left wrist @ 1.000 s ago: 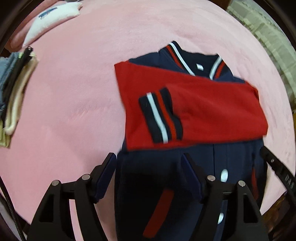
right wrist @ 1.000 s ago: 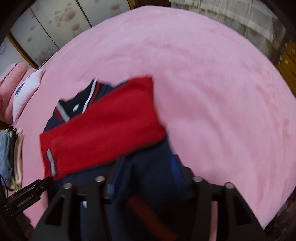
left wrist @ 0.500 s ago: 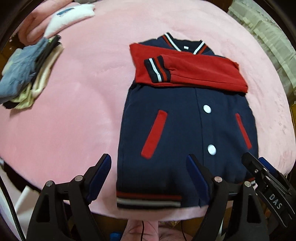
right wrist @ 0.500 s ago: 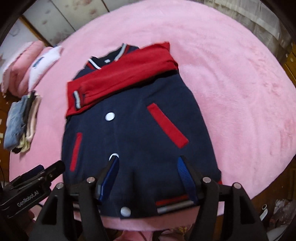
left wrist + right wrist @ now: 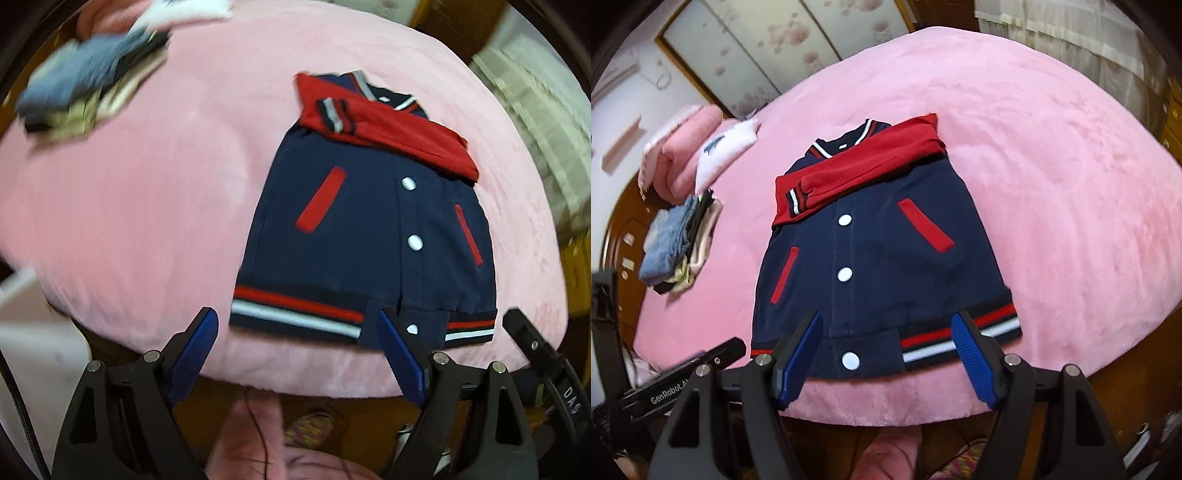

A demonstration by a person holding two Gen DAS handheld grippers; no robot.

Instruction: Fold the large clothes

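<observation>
your varsity jacket lies flat on the pink blanket, its long axis running away from you: collar far, striped hem at the near edge, red sleeves folded across the chest. your left gripper and right gripper hover wide open, holding nothing.

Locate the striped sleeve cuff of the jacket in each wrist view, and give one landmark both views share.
Left wrist: the striped cuff lies upper centre, on the folded red sleeves just below the collar.
Right wrist: the striped cuff sits left of centre, at the left end of the red sleeves.
Shared landmark: the top white snap button on the navy front, just below the sleeves.
</observation>
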